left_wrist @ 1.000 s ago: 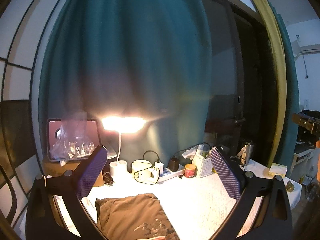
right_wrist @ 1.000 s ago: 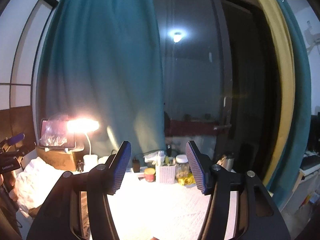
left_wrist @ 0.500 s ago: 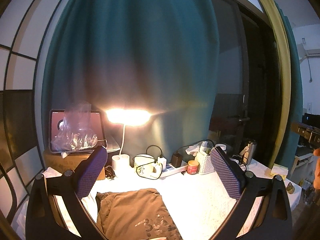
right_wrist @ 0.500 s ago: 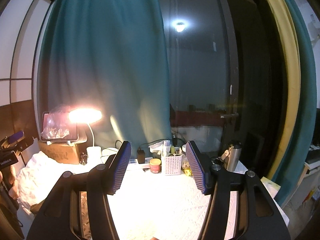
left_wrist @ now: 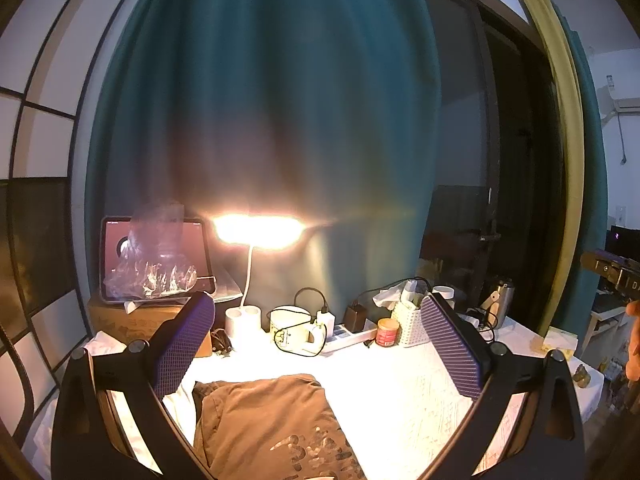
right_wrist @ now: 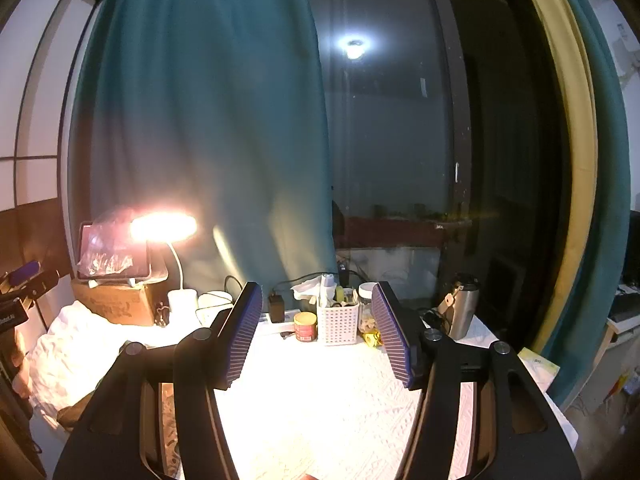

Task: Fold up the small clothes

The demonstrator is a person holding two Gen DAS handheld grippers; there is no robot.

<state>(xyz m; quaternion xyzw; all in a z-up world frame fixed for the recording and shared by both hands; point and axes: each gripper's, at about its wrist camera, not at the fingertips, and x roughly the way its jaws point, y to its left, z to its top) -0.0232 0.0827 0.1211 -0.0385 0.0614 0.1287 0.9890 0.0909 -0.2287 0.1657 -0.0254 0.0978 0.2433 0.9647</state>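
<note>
We see the brown printed cotton garment (left_wrist: 276, 424) lying flat on the white-covered tabletop (left_wrist: 400, 392), in a compact rectangle with squared edges. This fits either a finished fold or a piece laid out for folding; we cannot settle which. The left gripper (left_wrist: 320, 344) and right gripper (right_wrist: 316, 332) hover above, both spread and empty.

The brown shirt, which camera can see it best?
The left wrist view: the brown shirt lies folded on the white table, between the open left gripper fingers. The right wrist view catches only a dark sliver at the lower left.
</note>
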